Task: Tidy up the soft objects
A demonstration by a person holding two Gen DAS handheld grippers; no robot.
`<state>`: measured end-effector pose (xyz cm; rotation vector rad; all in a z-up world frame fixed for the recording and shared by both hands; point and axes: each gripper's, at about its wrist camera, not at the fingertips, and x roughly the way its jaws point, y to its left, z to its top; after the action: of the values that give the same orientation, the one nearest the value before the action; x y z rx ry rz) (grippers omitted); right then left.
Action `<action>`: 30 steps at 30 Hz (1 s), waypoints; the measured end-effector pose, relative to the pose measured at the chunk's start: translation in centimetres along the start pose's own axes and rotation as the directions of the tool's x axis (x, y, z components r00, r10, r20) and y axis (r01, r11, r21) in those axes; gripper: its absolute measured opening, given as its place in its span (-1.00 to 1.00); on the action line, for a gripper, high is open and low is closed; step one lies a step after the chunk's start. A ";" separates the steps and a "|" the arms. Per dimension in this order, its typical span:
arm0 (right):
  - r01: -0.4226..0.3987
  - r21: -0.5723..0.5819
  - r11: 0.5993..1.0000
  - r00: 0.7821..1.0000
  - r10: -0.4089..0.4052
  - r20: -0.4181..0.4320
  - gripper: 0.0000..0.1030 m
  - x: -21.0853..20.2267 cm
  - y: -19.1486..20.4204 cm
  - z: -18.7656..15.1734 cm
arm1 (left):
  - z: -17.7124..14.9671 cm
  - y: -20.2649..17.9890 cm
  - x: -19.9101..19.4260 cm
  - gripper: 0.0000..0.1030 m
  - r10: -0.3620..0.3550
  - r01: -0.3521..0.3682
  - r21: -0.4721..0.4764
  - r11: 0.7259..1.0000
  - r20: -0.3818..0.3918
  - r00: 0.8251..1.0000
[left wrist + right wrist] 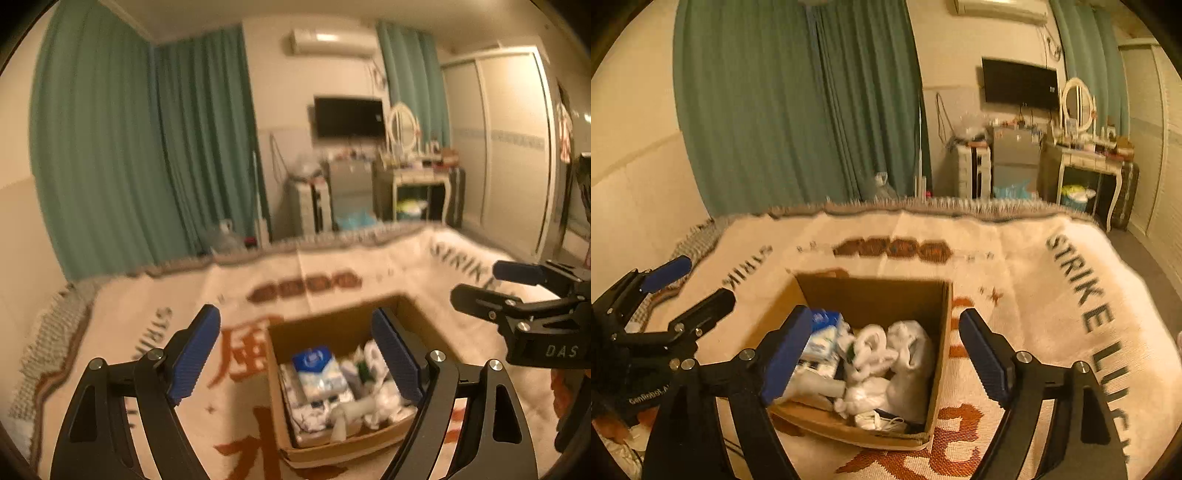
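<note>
Two empty, wide-open tools, left [295,350] and right [886,350], above cardboard box [938,350] on "STRIKE"-lettered blanket [1075,280].

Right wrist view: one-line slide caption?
Open right gripper above a cardboard box of soft white items on a printed blanket; left gripper open alongside.

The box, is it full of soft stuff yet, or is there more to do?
Looks nearly done: the cardboard box already holds white cloths and a blue pack. Both grippers, left and right, are open and empty. No loose soft things show on the blanket.
</note>
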<state>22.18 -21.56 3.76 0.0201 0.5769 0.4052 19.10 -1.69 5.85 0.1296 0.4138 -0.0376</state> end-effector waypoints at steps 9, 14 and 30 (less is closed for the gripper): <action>0.038 -0.057 0.998 0.984 -0.027 0.179 1.00 -14.0 3.1 4.2 | 4.2 0.3 -13.1 0.83 0.083 -0.080 -0.020 0.997 0.229 0.970; 0.037 -0.107 0.994 0.976 -0.013 0.219 1.00 -19.2 5.3 2.6 | 3.1 -0.3 -17.9 0.83 0.133 -0.132 -0.023 0.991 0.279 0.951; 0.058 -0.095 0.994 0.972 -0.034 0.234 1.00 -17.6 6.3 -5.6 | -5.0 1.2 -12.9 0.84 0.115 -0.102 -0.149 0.984 0.082 0.990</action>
<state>3.45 -22.94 9.11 -0.0431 0.3248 0.3801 5.39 0.29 6.61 0.0068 0.3172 0.0935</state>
